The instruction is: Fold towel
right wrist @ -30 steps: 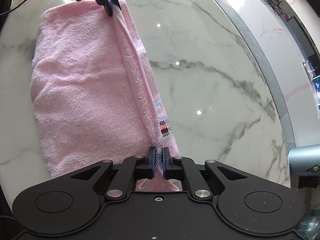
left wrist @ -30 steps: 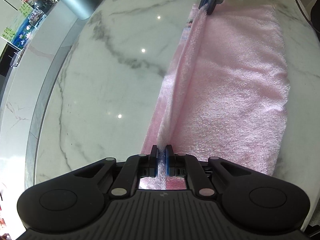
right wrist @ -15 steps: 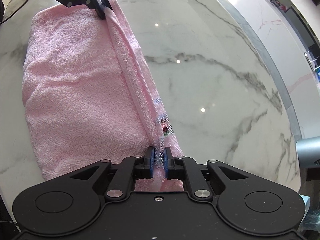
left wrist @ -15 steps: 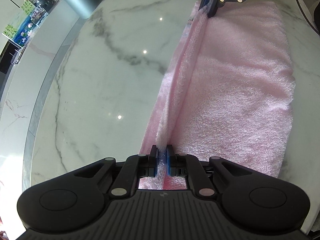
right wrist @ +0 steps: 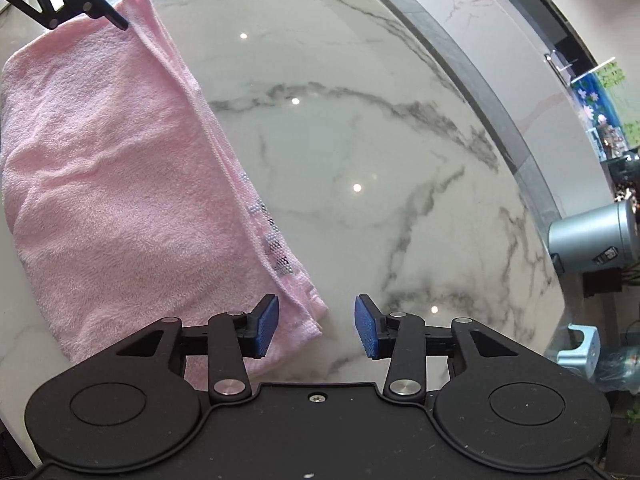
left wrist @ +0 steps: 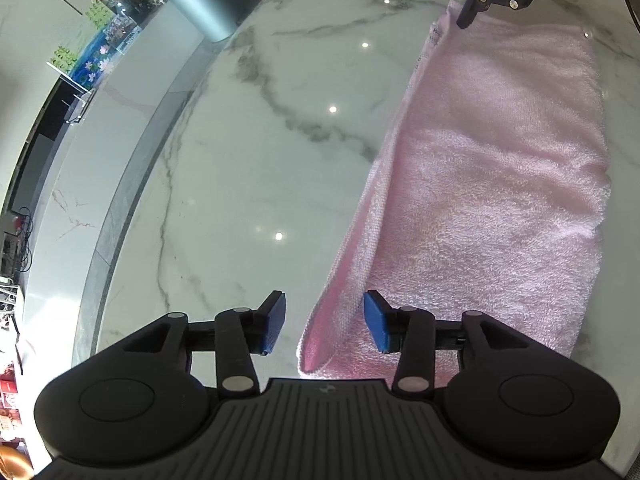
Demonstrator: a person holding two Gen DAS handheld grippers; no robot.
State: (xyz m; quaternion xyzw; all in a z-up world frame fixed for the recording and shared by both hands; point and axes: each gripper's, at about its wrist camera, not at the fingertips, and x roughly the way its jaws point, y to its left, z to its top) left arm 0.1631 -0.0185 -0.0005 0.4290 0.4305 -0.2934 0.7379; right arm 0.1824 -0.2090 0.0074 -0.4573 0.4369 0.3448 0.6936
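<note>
A glossy white marble counter (left wrist: pixel 248 168) carries the folded pink terry towel (left wrist: pixel 500 184) at the frame's right. The left gripper (left wrist: pixel 325 322) and right gripper (right wrist: pixel 316 326) have just been opening; their blue-padded fingers (right wrist: pixel 264 326) stand spread, each straddling a loose towel corner without pressing it.

Both wrist cams steep-down, close, opposite ends, sharing towel (left wrist: pixel 492 184) (right wrist: pixel 112 168)

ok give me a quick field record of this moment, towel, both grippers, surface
towel: pink towel, folded over, lying flat
surface: white marble table
left gripper: jaws just opened, towel corner between the pads, not pinched
right gripper: jaws just opened, towel corner beside its left pad, not gripped
nearby: grey metal bin off the table edge
</note>
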